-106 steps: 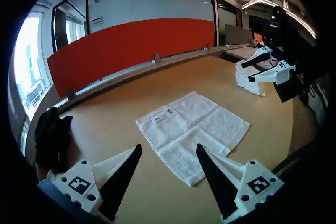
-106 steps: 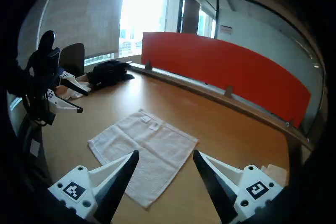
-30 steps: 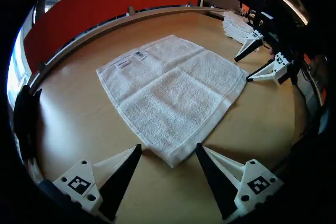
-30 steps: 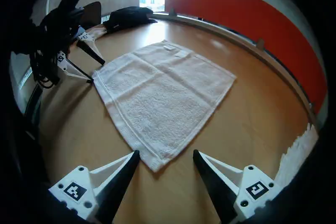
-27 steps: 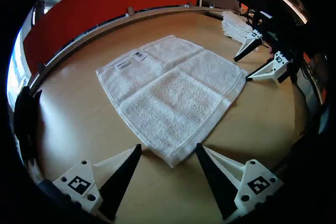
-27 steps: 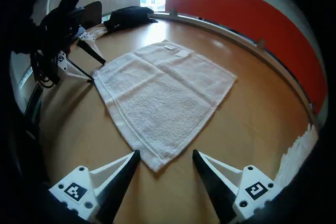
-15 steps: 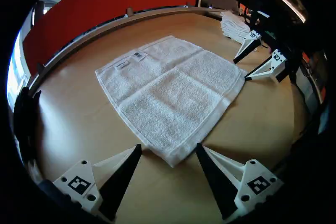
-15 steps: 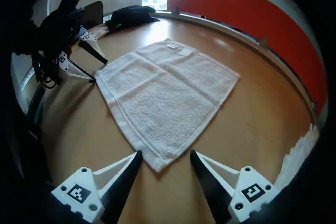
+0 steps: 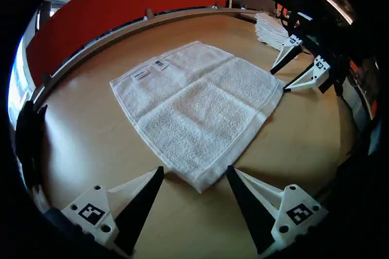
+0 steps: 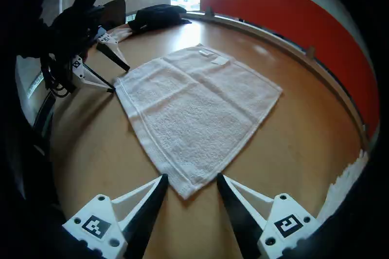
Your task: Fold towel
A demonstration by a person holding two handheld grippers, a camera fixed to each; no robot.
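Right gripper (image 10: pixel 192 177) has narrowed, seemingly nearer the towel (image 10: pixel 194 108) corner.

The towel (image 10: pixel 199 113) lies flat on the table (image 10: pixel 301 128); the right gripper (image 10: pixel 191 177) has fingers apart, the towel's near corner between their tips; the left gripper (image 10: pixel 121 80), fingers also apart, sits at its left corner.

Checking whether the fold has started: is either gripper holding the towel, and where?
Nothing is held. The towel lies flat; the left gripper and the right gripper each straddle a corner with open fingers.
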